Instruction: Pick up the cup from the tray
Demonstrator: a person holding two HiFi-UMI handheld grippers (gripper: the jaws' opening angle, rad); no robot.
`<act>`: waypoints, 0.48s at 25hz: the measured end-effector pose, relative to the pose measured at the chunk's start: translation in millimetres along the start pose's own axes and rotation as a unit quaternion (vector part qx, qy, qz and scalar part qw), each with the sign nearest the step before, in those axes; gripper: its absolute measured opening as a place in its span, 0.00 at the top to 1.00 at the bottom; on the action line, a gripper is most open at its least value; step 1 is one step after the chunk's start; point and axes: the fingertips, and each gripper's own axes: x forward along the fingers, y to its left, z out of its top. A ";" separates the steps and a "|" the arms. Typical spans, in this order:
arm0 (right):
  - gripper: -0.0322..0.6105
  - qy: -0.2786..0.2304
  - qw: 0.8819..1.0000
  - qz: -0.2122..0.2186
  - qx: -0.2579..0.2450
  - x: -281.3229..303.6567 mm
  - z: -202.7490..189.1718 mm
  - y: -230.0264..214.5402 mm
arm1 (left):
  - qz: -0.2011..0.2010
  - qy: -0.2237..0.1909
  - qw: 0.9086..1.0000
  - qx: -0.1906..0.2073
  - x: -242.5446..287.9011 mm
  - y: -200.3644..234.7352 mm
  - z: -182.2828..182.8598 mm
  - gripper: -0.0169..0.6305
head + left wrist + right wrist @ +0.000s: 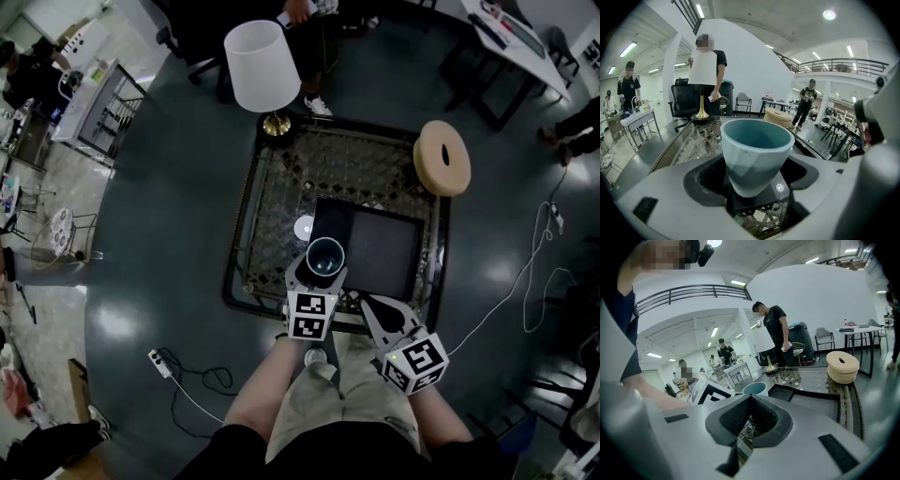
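A pale blue-grey cup (325,255) stands upright on the near left corner of the black tray (375,248), which lies on the glass table (246,216). My left gripper (320,271) reaches around it. In the left gripper view the cup (757,154) sits between the wide jaws, a dark gap showing at each side, so the left gripper (752,185) is open. To the right, my right gripper (367,302) rests at the tray's near edge. The right gripper (751,401) is shut, its pads meeting on nothing. From there the cup (755,388) shows just beyond the tips.
A white-shaded lamp (258,66) stands at the table's far left corner and a beige ring-shaped cushion (442,157) at its far right. A small white disc (304,228) lies left of the tray. A power strip (159,364) lies on the floor. People stand beyond the table.
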 end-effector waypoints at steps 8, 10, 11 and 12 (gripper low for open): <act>0.93 -0.012 1.000 -0.002 -0.010 -8.2 4.9 14.5 | -0.008 -0.029 1.000 -0.002 -37.5 -12.4 14.8 0.41; 0.93 -0.016 1.000 -0.003 -0.013 -11.1 7.0 19.8 | -0.008 -0.033 0.999 -0.004 -51.1 -16.1 16.6 0.41; 0.93 -0.018 1.000 -0.003 -0.014 -12.1 7.9 22.5 | -0.008 -0.035 0.999 -0.005 -57.9 -17.4 17.0 0.41; 0.93 -0.020 1.000 -0.002 -0.016 -12.9 8.5 25.3 | -0.008 -0.037 0.999 -0.007 -64.3 -18.5 16.9 0.41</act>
